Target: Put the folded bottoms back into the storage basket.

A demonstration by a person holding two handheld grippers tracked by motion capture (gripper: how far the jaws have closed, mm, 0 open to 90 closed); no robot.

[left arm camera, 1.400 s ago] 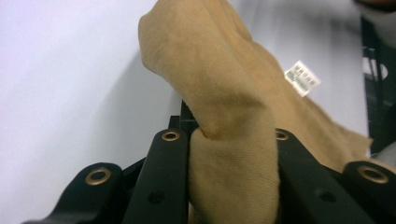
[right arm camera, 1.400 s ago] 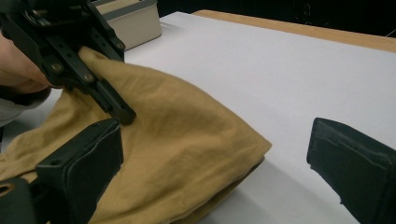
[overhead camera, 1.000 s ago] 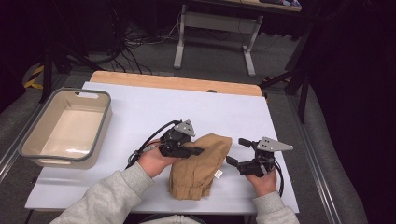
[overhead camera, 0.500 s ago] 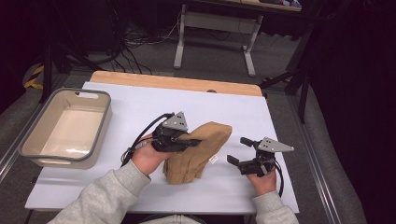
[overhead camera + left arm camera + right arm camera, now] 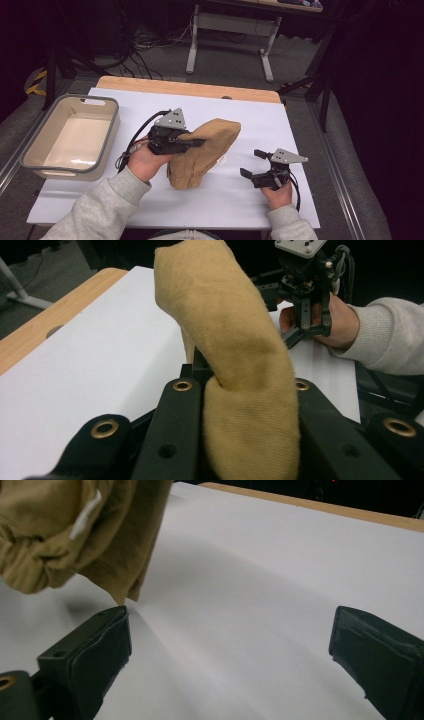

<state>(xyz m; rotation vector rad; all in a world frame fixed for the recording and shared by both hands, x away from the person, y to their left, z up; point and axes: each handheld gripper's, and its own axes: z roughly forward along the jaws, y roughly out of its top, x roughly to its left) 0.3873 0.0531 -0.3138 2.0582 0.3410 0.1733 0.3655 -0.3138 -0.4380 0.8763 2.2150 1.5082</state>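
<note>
Tan cloth at worktop centre, bunched, part lifted. We judge it soft, light, limp; best taken at thick fold. Left tool clamped on its fold. Right tool wide open, empty, just right of cloth.

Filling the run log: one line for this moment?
left gripper: shut on tan cloth, lifting one side | right gripper: open, empty, beside cloth | bin: empty

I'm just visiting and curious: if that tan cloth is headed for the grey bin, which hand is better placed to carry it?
Probably the left. The left gripper is clamped on the tan cloth and nearer the grey bin. The right gripper is open, holding nothing.
</note>
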